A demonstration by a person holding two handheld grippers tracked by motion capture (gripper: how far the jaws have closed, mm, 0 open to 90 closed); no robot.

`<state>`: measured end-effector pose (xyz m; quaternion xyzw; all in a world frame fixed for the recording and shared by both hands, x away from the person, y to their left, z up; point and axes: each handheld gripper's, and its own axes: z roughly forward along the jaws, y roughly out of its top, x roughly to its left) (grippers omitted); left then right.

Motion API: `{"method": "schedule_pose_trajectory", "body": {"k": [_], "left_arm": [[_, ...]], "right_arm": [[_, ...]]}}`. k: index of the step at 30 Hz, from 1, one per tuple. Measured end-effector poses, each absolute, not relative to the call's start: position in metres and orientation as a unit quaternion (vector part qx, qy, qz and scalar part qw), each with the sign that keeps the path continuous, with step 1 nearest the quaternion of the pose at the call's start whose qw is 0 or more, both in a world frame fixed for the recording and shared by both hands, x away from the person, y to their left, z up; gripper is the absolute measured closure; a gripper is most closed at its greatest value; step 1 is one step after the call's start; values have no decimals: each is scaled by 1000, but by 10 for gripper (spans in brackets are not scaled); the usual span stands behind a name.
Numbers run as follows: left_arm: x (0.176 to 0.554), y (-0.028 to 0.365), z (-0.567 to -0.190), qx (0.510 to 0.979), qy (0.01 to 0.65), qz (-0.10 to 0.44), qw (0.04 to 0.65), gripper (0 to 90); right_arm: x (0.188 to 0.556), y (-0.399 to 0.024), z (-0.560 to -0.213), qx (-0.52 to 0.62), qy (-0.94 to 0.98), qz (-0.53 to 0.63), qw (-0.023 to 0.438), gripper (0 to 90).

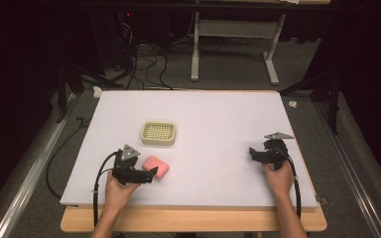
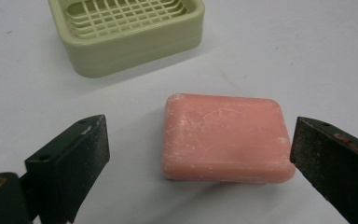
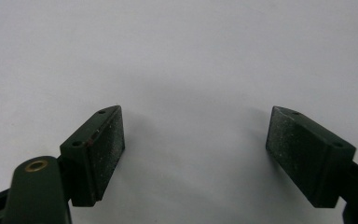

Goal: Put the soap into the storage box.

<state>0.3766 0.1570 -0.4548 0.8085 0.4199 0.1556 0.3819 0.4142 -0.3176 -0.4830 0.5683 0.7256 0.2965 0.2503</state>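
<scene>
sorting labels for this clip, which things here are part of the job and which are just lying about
Likely in the job: pink soap bar, green soap dish, left gripper open around the bar.
Just about: right gripper open over bare table, floor cables.

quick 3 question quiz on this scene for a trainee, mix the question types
1. True or false: the pink rectangular soap bar lies inside the pale green plastic soap dish.
2. Which gripper has the soap between its open jaws: A left gripper, B right gripper?
3. Fill in: the right gripper's jaws stand open over bare ____ table cover.

Key: 1 false, it lies on the cover, apart from the dish. 2 A. 3 white.
</scene>
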Motion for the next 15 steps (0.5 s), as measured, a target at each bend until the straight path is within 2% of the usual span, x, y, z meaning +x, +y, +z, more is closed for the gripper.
{"method": "schedule_pose_trajectory", "body": {"k": [7,15], "left_arm": [[378,141,-462,821,411,156,364,5],[380,131,-468,828,409,157,351,3]], "right_arm": [[414,-318,-483,567,726,297,251,199],[414,-318,-483,567,726,296,251,200]]}}
